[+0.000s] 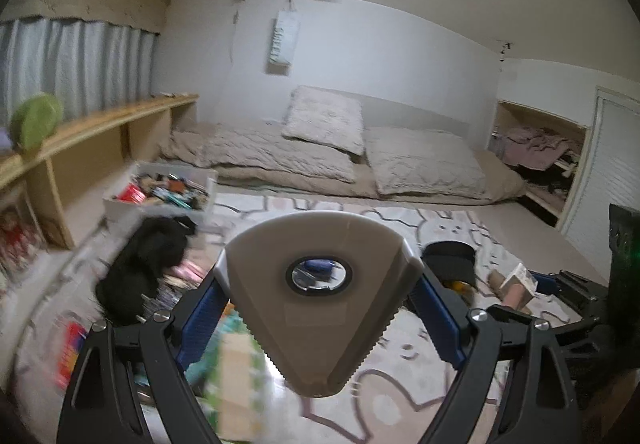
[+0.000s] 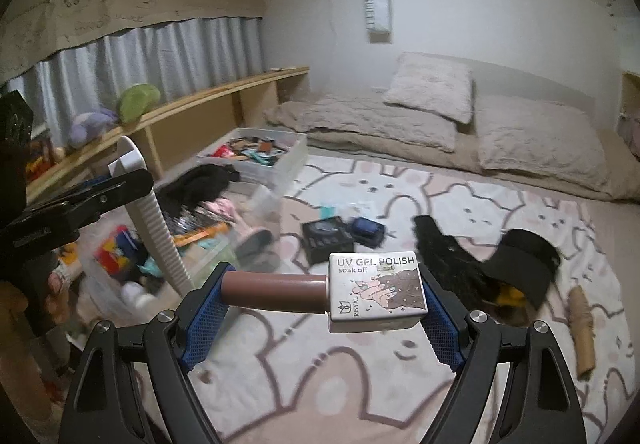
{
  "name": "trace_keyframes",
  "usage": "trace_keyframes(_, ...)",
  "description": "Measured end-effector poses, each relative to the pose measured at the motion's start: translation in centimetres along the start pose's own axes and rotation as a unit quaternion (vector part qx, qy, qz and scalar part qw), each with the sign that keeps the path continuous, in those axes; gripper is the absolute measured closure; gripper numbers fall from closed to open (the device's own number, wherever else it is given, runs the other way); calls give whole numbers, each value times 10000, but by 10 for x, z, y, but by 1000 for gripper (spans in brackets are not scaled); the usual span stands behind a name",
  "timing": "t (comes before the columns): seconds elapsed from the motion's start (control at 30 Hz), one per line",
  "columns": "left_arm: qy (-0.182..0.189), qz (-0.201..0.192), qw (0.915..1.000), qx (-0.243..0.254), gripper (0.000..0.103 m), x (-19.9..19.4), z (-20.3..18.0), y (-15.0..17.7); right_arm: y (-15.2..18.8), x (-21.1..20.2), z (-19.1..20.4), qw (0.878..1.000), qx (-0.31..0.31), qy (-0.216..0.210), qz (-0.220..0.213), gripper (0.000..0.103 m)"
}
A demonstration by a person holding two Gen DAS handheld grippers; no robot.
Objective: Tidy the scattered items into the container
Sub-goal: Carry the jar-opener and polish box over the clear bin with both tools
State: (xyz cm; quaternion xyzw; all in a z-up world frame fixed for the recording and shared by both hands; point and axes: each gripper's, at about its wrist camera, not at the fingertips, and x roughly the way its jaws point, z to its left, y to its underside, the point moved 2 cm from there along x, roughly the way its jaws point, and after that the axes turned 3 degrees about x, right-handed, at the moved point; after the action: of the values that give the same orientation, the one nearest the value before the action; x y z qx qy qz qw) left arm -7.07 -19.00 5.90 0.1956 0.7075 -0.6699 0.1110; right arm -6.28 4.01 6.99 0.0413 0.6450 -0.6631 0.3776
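Note:
My left gripper (image 1: pixel 320 276) is shut on a grey wedge-shaped case (image 1: pixel 320 308) with a round mirror-like disc in its face. In the right wrist view the same case (image 2: pixel 160 228) shows as a white ribbed edge at the left. My right gripper (image 2: pixel 324 284) is shut on a UV gel polish bottle (image 2: pixel 376 292) lying sideways, brown cap against the left pad and white body against the right. Both are held above the rug. The white bin (image 2: pixel 298 154), full of small items, stands by the wooden shelf, ahead and to the left.
On the bunny-print rug (image 2: pixel 460 204) lie a black box (image 2: pixel 326 238), a blue pouch (image 2: pixel 366 230), a black cap (image 2: pixel 520 264), black fuzzy cloth (image 2: pixel 444 256) and a cardboard tube (image 2: pixel 582 324). A clear tub (image 2: pixel 208 256) of clutter sits near left. Bedding (image 2: pixel 400 124) lies behind.

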Motion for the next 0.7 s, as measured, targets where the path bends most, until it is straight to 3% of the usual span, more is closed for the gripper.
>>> trace_keyframes(0.4, -486, -176, 9986, -93, 14, -34, 80, -28, -55, 27, 55, 9977, -381, -461, 316, 16)
trace_keyframes(0.7, -1000, 53, 9949, -76, 14, -36, 130, -16, -81, 54, 99, 9933, -683, -898, 251, 16)
